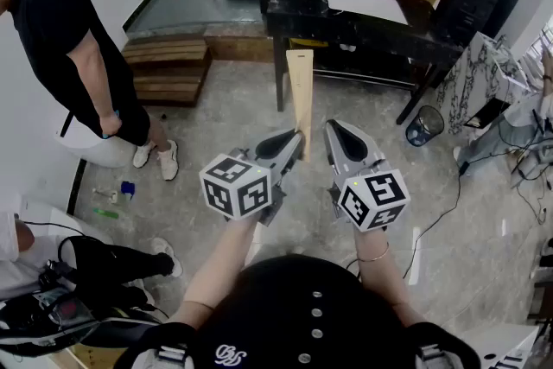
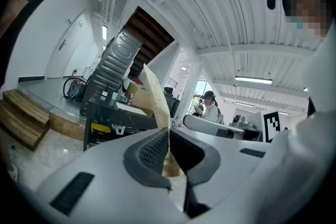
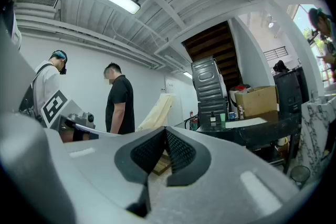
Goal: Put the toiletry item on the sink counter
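Toiletry item: cannot tell which thing it is. A small dark bottle (image 3: 212,118) stands on the black worktop (image 3: 262,128), with a green cup (image 3: 222,117) just beside it. Left tongs (image 2: 169,132) are clamped on a pale wooden plank (image 2: 156,97), which is tilted upward. Right tongs (image 3: 165,130) are closed, pads meeting at the tips, nothing between them. Both are well apart from the worktop.

Pale tan plank (image 1: 301,91), black table (image 1: 371,23), grey-white left tool (image 1: 295,141), seemingly grey mottled floor (image 1: 225,112)

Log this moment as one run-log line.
left gripper: shut on wooden plank | right gripper: shut, empty | task: not under way
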{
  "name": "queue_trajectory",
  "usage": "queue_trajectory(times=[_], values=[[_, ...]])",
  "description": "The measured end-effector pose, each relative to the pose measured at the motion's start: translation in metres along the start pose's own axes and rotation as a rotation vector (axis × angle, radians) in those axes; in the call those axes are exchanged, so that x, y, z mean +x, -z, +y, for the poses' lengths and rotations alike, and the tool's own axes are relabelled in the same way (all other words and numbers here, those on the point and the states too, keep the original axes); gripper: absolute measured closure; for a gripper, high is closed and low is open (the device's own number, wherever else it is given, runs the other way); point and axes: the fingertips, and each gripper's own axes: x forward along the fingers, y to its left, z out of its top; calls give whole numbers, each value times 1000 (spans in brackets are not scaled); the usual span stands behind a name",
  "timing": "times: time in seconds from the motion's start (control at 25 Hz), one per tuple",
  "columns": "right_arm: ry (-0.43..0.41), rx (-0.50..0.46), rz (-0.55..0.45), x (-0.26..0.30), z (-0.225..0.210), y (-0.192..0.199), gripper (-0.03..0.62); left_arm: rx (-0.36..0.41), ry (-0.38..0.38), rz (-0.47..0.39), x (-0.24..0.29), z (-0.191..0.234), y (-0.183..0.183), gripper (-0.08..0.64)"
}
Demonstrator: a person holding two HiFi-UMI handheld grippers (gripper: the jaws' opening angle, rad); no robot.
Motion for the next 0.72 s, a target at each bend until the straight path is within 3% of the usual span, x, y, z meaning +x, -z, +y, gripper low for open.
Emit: queue_trajectory(times=[0.72], values=[[-9,36,4,-7,0,12,588,11,-1,-65,0,-4,-1,545]])
